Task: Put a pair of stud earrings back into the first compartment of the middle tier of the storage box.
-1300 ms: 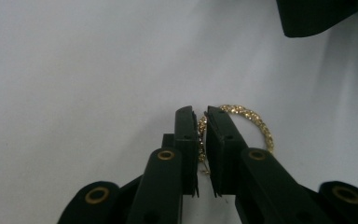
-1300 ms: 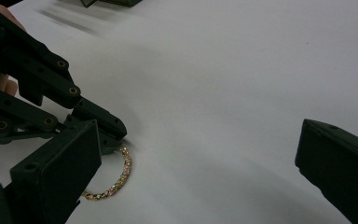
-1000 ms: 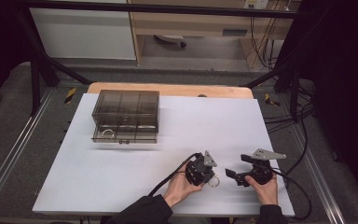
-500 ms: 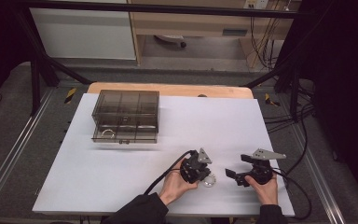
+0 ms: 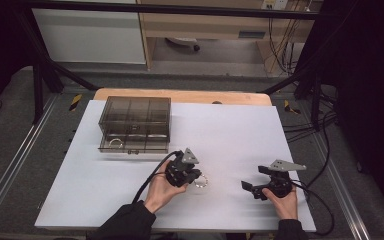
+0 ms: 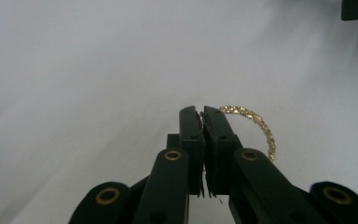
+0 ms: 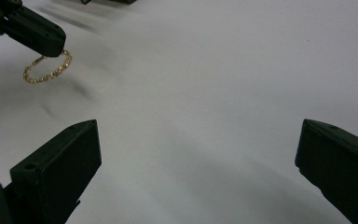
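1. The gold bracelet (image 6: 256, 125) is now off the white table (image 5: 230, 130): it hangs from the tips of the left gripper (image 5: 189, 176), whose jaws are pressed together on one part of the chain, and the rest of the loop curves out to one side.
2. A second ago the left gripper was close to the right gripper (image 5: 254, 190), near the front edge of the table. Since then it has gone to the left and a little up, with the bracelet.
3. In the right gripper view the bracelet (image 7: 46, 69) swings free under the black tips, with its shadow on the table below it.
4. The right gripper has kept its place. Its jaws stand wide and hold nothing.
5. I think the pick-up is done and the carrying has begun. The smoky plastic drawer box (image 5: 135, 125) at the far left has one drawer open, so the bracelet probably goes there.
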Action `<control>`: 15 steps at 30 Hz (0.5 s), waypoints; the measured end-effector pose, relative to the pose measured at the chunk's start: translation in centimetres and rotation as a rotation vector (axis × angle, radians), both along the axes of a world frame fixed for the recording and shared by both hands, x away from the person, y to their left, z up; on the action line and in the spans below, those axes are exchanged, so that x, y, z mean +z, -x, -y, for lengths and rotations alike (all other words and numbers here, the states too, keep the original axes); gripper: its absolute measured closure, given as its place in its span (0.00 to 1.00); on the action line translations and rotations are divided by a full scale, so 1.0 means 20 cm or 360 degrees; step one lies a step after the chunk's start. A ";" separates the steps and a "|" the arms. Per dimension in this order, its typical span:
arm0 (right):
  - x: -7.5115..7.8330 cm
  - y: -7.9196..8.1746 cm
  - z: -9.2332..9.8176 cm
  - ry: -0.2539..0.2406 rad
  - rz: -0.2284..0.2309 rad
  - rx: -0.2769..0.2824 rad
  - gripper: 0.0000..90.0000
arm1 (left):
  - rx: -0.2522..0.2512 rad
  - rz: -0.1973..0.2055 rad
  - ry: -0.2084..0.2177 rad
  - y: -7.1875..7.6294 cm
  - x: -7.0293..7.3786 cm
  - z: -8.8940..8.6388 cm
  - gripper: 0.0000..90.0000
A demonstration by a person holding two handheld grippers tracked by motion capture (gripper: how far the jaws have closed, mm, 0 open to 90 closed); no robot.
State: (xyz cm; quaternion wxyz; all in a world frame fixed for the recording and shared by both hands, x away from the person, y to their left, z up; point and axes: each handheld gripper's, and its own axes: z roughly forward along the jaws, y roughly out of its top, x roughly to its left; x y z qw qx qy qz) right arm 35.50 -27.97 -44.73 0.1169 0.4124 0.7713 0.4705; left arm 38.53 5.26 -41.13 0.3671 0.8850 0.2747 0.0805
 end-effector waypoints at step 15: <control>0.00 0.00 0.00 0.0007 -0.0002 0.0003 0.01 | 0.0178 0.0020 0.0021 -0.05 0.06 -0.35 0.96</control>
